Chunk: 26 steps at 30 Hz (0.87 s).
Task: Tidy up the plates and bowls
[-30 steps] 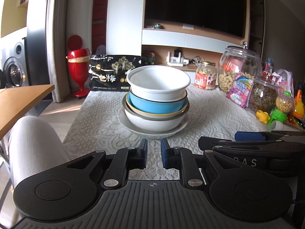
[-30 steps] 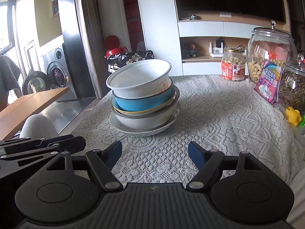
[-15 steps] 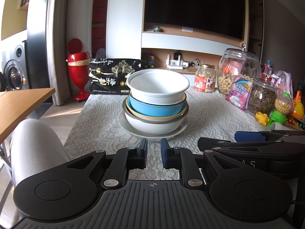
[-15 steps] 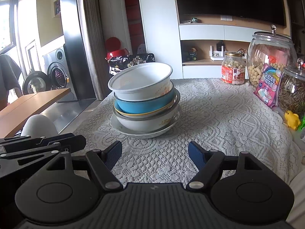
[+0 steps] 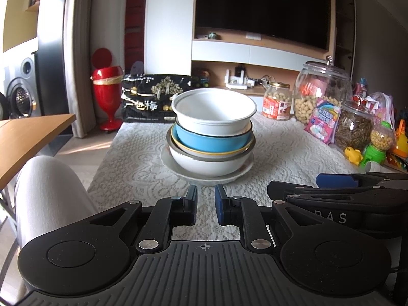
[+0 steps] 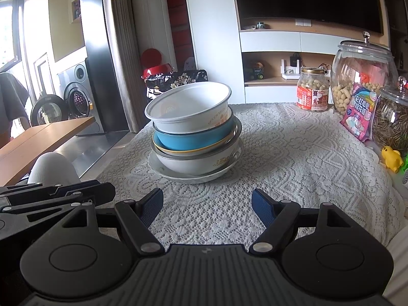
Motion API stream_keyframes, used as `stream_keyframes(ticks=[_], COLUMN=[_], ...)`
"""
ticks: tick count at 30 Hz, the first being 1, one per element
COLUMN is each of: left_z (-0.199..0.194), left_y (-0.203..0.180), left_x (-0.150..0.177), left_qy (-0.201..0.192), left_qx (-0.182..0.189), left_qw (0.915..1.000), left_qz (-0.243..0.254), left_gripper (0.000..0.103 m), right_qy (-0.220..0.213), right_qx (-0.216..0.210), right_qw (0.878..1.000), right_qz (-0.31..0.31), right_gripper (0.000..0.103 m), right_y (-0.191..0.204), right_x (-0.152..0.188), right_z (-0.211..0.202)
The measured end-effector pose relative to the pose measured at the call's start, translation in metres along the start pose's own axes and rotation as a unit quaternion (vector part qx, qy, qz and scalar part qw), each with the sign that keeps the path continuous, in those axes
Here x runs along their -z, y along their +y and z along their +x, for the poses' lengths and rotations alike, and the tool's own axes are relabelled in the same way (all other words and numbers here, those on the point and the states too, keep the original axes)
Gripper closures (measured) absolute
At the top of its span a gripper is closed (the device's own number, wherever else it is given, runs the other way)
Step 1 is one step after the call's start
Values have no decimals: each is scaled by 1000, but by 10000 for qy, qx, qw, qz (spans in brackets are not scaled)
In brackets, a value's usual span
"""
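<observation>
A white lace cloth — openwork, matt and rough — is spread over the table. The stacked bowls are seen as smooth, glossy glazed ware. Clear, shiny glass is shown by the jars; the side table — smooth wood.

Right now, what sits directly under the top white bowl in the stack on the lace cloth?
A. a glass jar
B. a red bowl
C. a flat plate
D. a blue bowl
D. The top white bowl nests inside a blue bowl, which sits in further bowls over a plate at the bottom.
</observation>
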<state>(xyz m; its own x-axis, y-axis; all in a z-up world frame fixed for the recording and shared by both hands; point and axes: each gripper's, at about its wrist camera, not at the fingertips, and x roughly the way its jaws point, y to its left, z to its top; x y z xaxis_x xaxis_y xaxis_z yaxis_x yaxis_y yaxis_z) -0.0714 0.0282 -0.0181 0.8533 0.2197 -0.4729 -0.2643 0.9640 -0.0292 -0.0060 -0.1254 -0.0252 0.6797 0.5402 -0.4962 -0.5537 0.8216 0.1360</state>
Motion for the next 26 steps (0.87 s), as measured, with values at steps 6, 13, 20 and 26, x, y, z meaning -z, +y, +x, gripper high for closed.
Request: stream_keyframes(ticks=[6, 13, 20, 26], left_z=[1, 2, 2, 1], left_y=[-1, -1, 0, -2], left_x=[0, 0, 0, 1], left_qy=[48, 64, 61, 60], left_qx=[-18, -27, -42, -15], left_qw=[10000, 10000, 10000, 10000], left_qz=[0, 0, -21, -54], left_gripper=[85, 85, 85, 85], right_qy=[34, 58, 59, 70], right_qx=[-11, -22, -22, -29], right_qw=[10000, 10000, 10000, 10000], right_qz=[16, 25, 27, 30], right_gripper=[26, 26, 26, 26], right_y=[0, 0, 0, 1], right_x=[0, 0, 0, 0], right_z=[1, 1, 1, 1])
